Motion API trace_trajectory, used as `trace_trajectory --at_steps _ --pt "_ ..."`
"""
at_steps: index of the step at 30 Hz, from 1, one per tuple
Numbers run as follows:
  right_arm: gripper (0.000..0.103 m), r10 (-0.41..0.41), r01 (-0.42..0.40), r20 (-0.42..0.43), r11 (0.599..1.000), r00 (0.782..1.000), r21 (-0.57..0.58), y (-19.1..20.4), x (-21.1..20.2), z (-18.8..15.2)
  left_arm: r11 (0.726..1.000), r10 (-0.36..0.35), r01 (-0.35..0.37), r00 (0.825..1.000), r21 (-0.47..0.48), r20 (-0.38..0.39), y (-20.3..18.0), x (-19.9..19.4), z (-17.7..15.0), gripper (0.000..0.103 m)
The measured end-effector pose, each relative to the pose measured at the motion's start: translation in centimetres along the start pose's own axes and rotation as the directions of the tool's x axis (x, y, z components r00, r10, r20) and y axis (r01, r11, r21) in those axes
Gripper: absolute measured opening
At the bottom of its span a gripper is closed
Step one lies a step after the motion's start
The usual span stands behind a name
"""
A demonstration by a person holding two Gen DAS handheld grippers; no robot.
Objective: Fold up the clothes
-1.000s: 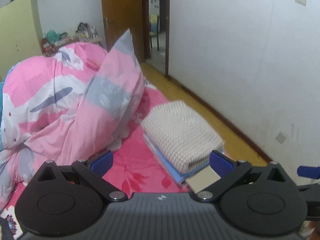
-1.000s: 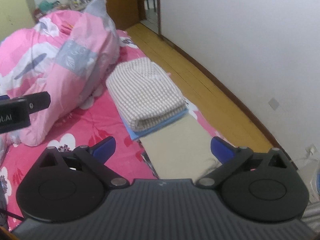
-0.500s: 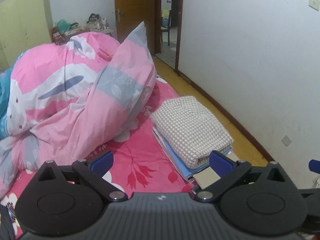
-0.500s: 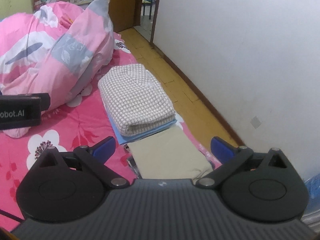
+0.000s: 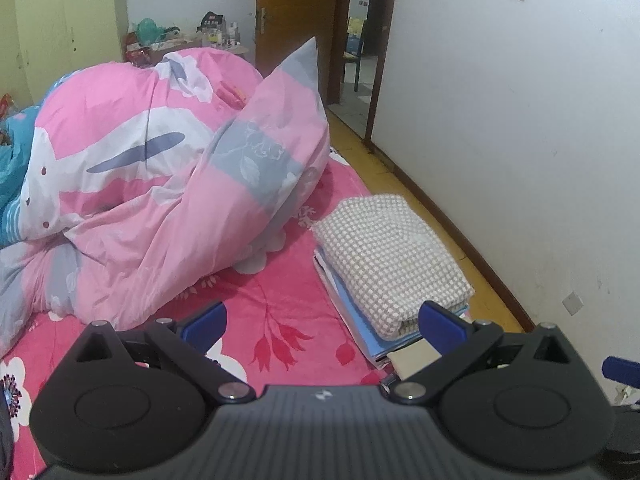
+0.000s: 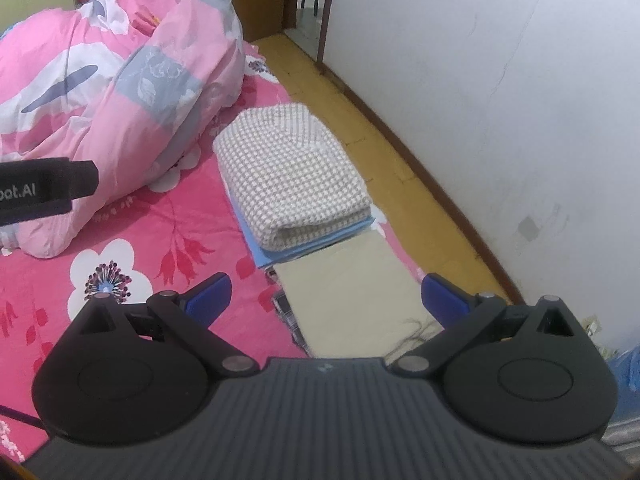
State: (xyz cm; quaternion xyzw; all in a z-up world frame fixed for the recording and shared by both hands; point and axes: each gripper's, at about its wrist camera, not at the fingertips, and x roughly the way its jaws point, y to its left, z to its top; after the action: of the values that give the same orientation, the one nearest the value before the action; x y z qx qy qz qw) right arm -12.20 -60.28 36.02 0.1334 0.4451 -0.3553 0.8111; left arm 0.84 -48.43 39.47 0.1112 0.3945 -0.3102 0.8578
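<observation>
- both wrist views have pulled back and risen over the last second, so more of the bed and room shows and the folded stack sits farther from the blue fingertips; that reads as a retreat from finished work, not an approach.
- big crumpled pink, white and grey floral duvet [image 5: 160, 184] fills the left half of the bed, heaped high and near the stack's far corner without clearly touching it.
- red flowered bedsheet [image 6: 168, 240] lies bare between duvet and stack, the main open room for spreading another garment.
- folded beige-and-white checked garment [image 6: 288, 176] rests on top of a thin folded light-blue cloth [image 6: 320, 240], edges roughly squared, close to the bed's right edge beside the yellow wooden floor strip [image 6: 360, 120] and the white wall [image 5: 520, 140].
- flat folded cream fabric piece [image 6: 348, 296] lies just in front of the stack, touching its near edge.
- left gripper [image 5: 320, 324] hangs above the sheet, tongs spread wide, holding nothing.
- right gripper [image 6: 326, 296] hovers over the cream piece, tongs likewise apart and empty.
- judgement: this pile looks done; no unfolded garment is visible, and the stack's closeness to the bed edge leaves little margin on that side.
</observation>
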Motion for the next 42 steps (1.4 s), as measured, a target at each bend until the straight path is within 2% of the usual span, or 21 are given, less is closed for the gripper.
trace_trajectory --at_steps 11,25,42 --pt "0.102 0.011 -0.009 -0.045 0.999 0.999 0.046 -0.5 1.2 0.0 1.000 -0.010 0.010 1.000 0.012 0.003 -0.2 0.3 0.1 0.102" --pt "0.102 0.002 -0.001 -0.031 1.000 1.000 0.021 -0.2 1.3 0.3 1.000 -0.014 0.014 1.000 0.022 -0.003 -0.4 0.5 0.2 0.102" --pt "0.102 -0.034 0.034 -0.001 0.999 0.999 -0.010 -0.4 0.7 0.2 0.999 -0.021 0.023 0.998 0.036 -0.055 -1.3 0.8 -1.1 0.102"
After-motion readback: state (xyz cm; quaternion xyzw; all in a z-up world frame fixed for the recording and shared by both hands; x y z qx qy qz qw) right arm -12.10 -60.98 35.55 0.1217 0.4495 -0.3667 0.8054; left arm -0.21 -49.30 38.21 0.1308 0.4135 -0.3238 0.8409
